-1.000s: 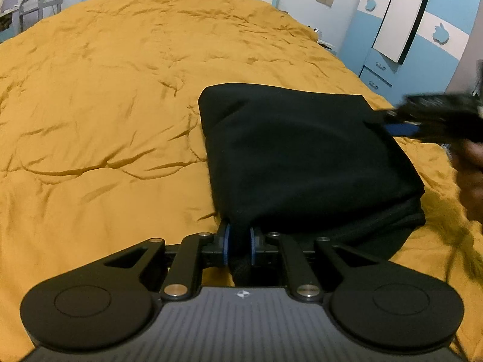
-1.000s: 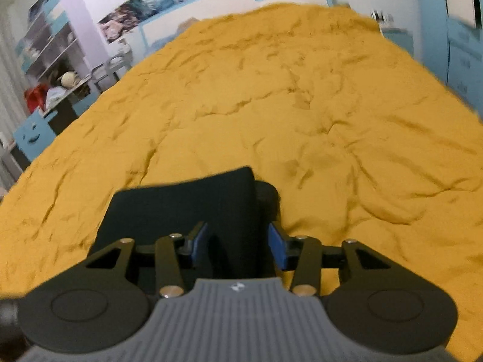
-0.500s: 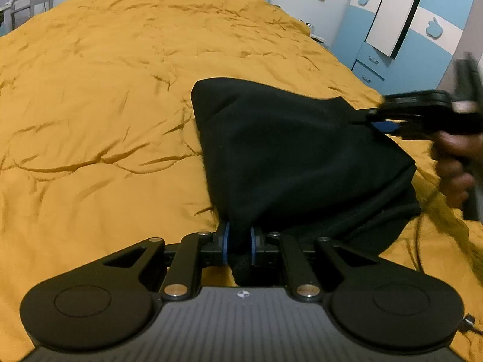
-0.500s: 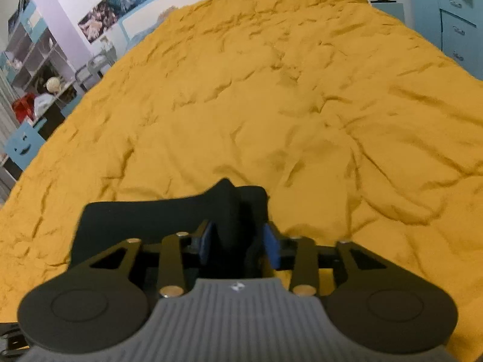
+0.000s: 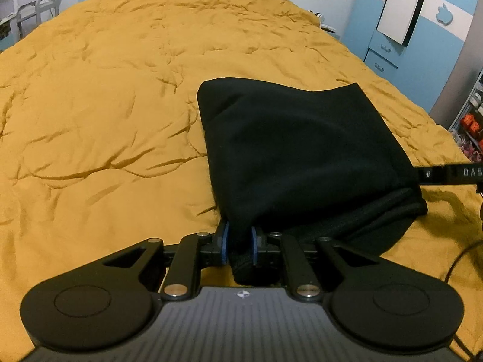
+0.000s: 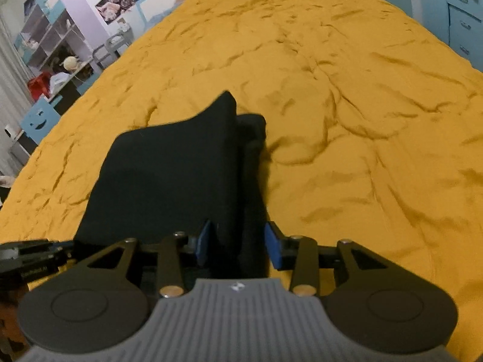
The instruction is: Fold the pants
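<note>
Left gripper (image 5: 238, 246) in its own view pinches the near edge of the black pants (image 5: 302, 154) between its 2 blue pads. The pants lie folded on the yellow bedspread (image 5: 105, 105), right of centre, with a thicker bundle of layers at their near right corner. At the far right edge, the right gripper's black body reaches the pants' right side.

Seen from the right wrist, the right gripper (image 6: 240, 246) straddles the pants' (image 6: 169, 181) right edge; fabric fills the gap between its blue pads, which stand partly apart, and I cannot tell whether they press it. A raised corner of cloth points away from the camera.
</note>
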A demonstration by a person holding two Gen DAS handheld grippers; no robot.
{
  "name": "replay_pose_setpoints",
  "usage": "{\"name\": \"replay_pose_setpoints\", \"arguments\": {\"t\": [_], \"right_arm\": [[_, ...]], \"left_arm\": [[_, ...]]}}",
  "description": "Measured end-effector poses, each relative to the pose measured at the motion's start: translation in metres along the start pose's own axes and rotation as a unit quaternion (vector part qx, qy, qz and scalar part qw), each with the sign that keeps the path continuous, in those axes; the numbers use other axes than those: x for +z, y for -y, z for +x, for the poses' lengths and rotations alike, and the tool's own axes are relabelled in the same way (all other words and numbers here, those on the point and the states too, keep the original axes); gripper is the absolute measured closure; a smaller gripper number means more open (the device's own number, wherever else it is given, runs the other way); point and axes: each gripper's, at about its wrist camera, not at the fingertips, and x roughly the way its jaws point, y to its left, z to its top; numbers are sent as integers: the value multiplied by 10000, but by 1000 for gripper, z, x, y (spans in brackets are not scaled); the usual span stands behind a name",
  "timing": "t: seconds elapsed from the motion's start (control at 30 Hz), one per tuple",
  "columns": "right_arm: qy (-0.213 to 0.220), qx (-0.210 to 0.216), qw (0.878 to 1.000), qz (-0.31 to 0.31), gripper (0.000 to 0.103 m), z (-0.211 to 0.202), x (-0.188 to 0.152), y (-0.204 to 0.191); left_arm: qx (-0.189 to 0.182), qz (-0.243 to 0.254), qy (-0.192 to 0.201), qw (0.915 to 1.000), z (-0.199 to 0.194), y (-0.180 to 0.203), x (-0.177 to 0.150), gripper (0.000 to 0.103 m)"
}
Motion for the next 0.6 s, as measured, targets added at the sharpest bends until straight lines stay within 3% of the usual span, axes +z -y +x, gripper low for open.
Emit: {"name": "replay_pose_setpoints", "arguments": {"t": [0.17,0.37,0.43,0.5,0.6], "right_arm": [[-100,-285,9994,-144,68,-11,-9,-8],[-176,-397,9989,-177,68,-18,-18,-6],[-87,-315,9993,-196,68,-25,-18,-8],[5,-220,9996,-151,68,-32,-16,-7],[143,-172,9998,4,67,-42,-8,-3]], "left_arm": [[68,100,-43,9999,1,-1,-2,81],[3,130,20,9999,-6,-4,-3,81],[-96,155,155,9997,-17,-8,-3,75],[-176,103,248,9995,-26,-16,0,59],[-15,117,366,9993,-35,-30,7,57]]}}
